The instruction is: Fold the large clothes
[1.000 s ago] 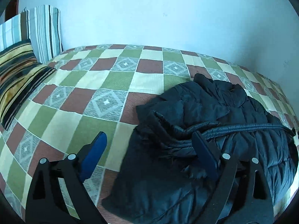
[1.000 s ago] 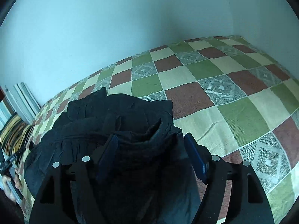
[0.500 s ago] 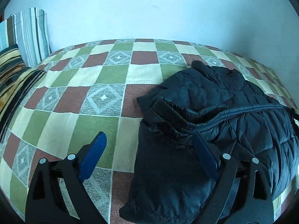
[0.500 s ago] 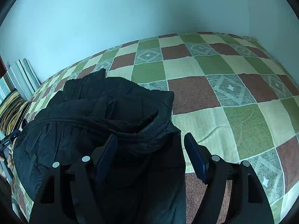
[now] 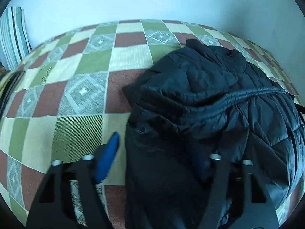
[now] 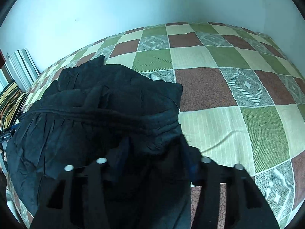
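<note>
A dark navy quilted jacket [image 5: 209, 105] lies bunched on the checked bedspread [image 5: 80, 95], with its zipper line running across the top fold. My left gripper [image 5: 158, 158] is open and straddles the jacket's left edge: one blue pad [image 5: 108, 158] is over the bedspread and the other is over the dark fabric. In the right wrist view the jacket [image 6: 95, 114] fills the left half. My right gripper [image 6: 158, 156] is open over the jacket's right edge, both pads against dark fabric.
Striped pillows [image 5: 13, 38] stand at the far left by the pale wall, and they also show in the right wrist view [image 6: 21, 70]. Bedspread [image 6: 238, 95] stretches right of the jacket to the wall corner.
Both grippers have moved lower and closer to the jacket. The jacket now reaches in between the jaws of each. Both stay open.
</note>
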Tool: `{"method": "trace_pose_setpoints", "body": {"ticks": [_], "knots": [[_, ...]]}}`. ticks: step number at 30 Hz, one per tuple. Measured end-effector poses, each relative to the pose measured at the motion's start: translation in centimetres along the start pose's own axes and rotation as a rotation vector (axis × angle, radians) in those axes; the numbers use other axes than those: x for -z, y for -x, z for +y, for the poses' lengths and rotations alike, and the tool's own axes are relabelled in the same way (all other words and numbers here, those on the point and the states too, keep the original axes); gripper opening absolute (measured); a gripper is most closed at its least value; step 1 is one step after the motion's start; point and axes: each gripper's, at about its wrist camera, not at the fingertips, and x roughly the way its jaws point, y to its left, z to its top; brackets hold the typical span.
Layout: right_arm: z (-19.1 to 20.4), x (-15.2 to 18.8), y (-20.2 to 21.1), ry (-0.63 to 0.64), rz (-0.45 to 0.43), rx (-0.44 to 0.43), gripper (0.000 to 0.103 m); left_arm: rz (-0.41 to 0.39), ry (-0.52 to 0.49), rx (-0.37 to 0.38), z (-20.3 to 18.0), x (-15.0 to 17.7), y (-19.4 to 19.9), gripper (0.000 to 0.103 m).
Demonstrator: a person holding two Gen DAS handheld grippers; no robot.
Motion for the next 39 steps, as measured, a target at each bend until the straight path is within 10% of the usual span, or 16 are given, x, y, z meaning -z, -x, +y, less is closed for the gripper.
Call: {"method": "trace_pose_setpoints", "body": {"ticks": [8,22,39], "knots": [[1.3,0.9,2.1,0.043,-0.082,0.06,0.018,-0.057,0.029,-0.069,-0.5,0.5,1.5,0.008],[3.2,-3.0,7.2,0.062,-0.294,0.094,0.013,-0.293,0.008,-0.172,-2.3,-4.2,7.3,0.005],[2.7,-12.2,-5.9,0.035,-0.191,0.173,0.013,-0.186,0.061,-0.317,-0.6,-12.3,-4.8,0.005]]}}
